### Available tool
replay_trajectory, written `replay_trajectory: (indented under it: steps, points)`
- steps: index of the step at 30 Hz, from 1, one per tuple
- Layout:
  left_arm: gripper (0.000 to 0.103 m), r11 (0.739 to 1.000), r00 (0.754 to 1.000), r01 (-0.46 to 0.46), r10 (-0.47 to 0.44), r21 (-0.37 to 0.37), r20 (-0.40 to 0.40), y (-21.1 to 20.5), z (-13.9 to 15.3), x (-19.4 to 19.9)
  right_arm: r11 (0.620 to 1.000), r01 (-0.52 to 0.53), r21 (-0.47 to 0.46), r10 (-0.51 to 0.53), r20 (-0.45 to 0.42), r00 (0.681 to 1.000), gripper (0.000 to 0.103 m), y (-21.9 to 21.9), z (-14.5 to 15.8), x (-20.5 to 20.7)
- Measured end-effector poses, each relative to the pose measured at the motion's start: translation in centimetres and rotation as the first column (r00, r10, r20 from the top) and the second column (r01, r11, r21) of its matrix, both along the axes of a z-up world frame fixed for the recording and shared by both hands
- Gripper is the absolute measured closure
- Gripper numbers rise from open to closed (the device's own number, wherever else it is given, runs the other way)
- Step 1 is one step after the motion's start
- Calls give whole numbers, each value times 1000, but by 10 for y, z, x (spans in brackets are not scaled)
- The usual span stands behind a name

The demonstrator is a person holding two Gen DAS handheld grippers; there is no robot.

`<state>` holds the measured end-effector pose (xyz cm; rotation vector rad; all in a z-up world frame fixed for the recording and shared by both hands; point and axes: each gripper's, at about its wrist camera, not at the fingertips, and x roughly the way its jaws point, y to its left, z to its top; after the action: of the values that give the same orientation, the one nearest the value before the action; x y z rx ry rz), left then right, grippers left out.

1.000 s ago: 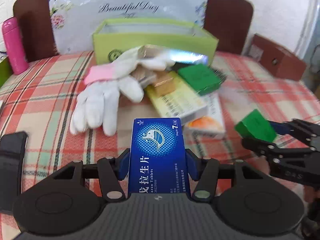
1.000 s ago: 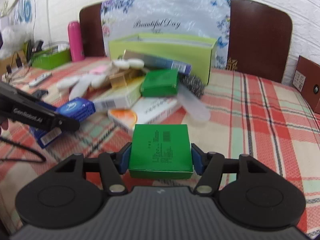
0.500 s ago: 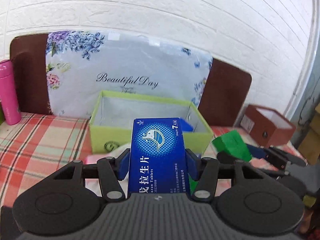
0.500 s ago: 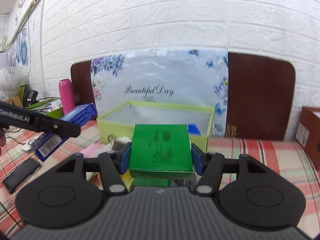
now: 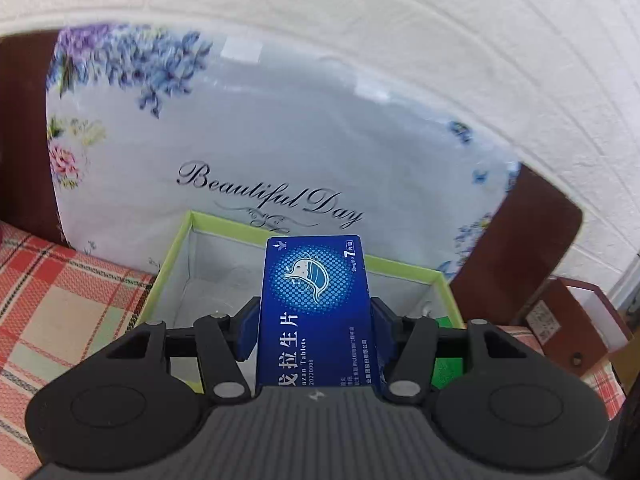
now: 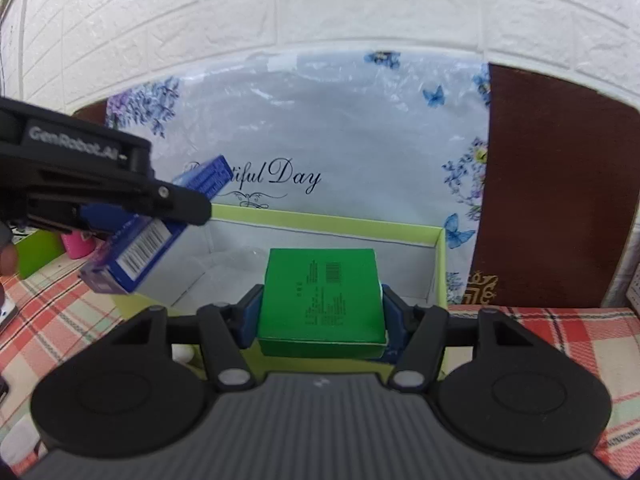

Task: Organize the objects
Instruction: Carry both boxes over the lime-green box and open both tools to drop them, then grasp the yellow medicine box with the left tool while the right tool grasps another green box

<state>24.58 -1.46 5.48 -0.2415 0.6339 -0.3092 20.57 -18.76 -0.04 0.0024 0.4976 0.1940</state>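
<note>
My left gripper [image 5: 314, 330] is shut on a blue tablet box [image 5: 316, 304] and holds it above the near rim of an open lime-green box [image 5: 176, 240]. My right gripper [image 6: 322, 314] is shut on a green box [image 6: 320, 300] and holds it over the right half of the same lime-green box [image 6: 438, 264], whose inside looks white. In the right wrist view the left gripper [image 6: 168, 206] comes in from the left with the blue tablet box [image 6: 140, 248] over the box's left end. A bit of green [image 5: 446, 360] shows behind my left fingers.
A floral "Beautiful Day" bag [image 5: 256, 136] leans on a brown headboard [image 6: 552, 200] behind the box. A white brick wall [image 6: 320, 4] is beyond. A brown box [image 5: 576, 320] stands right. A pink bottle [image 6: 78, 246] stands left. The plaid cloth [image 5: 60, 308] covers the table.
Both grippers have lifted off the table pile and moved forward to the lime-green box, each still holding its box. The box now fills the lower middle of both views.
</note>
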Motion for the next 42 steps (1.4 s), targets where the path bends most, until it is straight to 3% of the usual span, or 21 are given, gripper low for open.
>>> replay_trajectory:
  steps: [6,7,8,10,11,14,18,23,30,42]
  points:
    - [43,1000,999,-28,28,-13,-24,4,-17,25,1000,-25,6,25,-38,999,43,13,-15,30]
    - [39,999,999,-35,35,-27,-18,5,-19,26,999,-32,2,32,-42,999,43,17,-18,33]
    - [23,999,999,-43,42,-31,-23,7,-20,26,999,-44,1,44,-50,998,42,20,-23,36]
    - [17,998,998,-60,59,-11,-22,9,-23,23,998,-60,11,60,-41,997,31,22,-30,37]
    - [17,999,998,-54,54,-1,-15,11,-24,21,999,-41,12,42,-29,999,20,21,-32,35]
    - [17,999,999,-39,39,-9,-18,17,-21,12,998,-60,24,60,-13,998,16,14,-30,27]
    - [17,995,996,-85,83,-46,-44,28,-10,-10,999,-17,-43,20,78,997,6,7,-15,0]
    - [17,993,994,-108,109,48,-20,27,1,-56,1000,24,-11,-23,140,990,0,-12,2,-45]
    - [17,995,998,-68,69,67,-8,25,-10,-121,999,23,34,-26,112,993,0,-25,-1,-114]
    - [17,999,979,-9,16,35,-202,18,-72,-176,1000,-1,-19,1,-2,1000,0,-23,-40,-196]
